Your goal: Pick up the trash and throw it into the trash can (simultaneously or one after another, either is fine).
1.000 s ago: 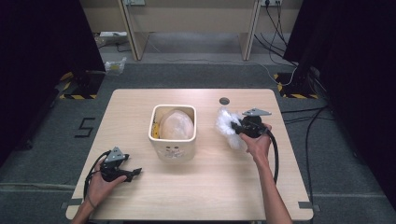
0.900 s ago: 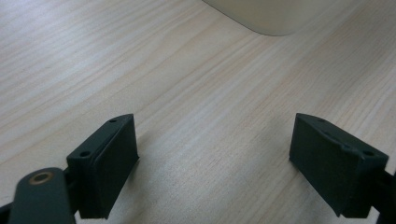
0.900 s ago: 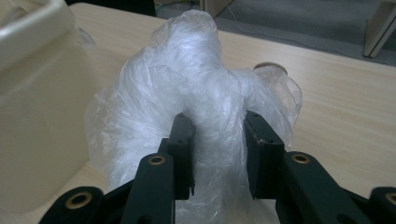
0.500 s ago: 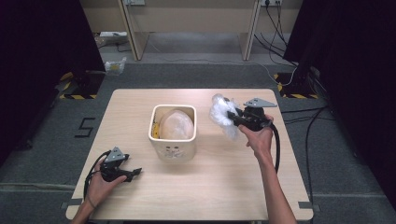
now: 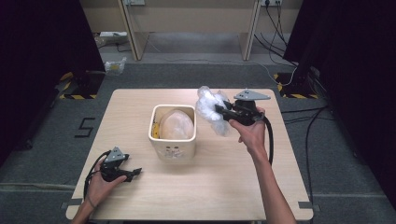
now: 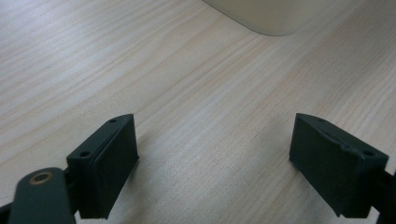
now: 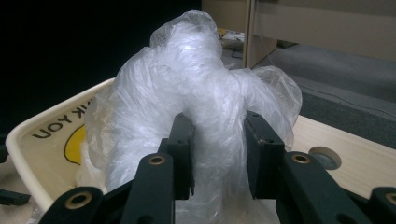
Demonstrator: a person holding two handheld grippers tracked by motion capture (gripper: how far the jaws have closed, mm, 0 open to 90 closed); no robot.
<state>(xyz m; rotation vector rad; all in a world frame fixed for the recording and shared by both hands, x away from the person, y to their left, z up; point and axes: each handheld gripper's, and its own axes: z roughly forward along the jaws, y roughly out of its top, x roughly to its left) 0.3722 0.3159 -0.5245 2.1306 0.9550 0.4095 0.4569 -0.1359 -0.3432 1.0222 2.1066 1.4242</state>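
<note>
While your right gripper (image 5: pixel 219 111) clamps the crumpled clear plastic bag (image 5: pixel 211 112), the bag hangs in the air just right of the bin (image 5: pixel 172 148), above the table (image 5: pixel 224 186) and not touching it. In the right gripper view both jaws press into the middle of the bag (image 7: pixel 196 93), with the plastic bulging out above and on both sides of them; that's a firm grasp, bag bunched between the pads.

Bin: cream, square, open top, standing upright near the table's centre. Inside it sits a rounded pale, translucent lump (image 5: pixel 176 125) that takes up most of the opening; a bit of yellow shows at its left edge. Can't tell what the lump is made of. The right gripper view shows the bin's rim (image 7: pixel 42 122) with dark lettering and a yellow patch on its inner wall, partly hidden behind the bag.

Your left gripper (image 5: pixel 135 173) rests low at the table's near left edge, well apart from the bin. Its jaws stand wide apart with bare wood between them, gripping nothing; the bin's bottom corner (image 6: pixel 266 18) shows at the top of the left gripper view.

A small round dark hole (image 7: pixel 325 157) sits in the tabletop behind the bag.
</note>
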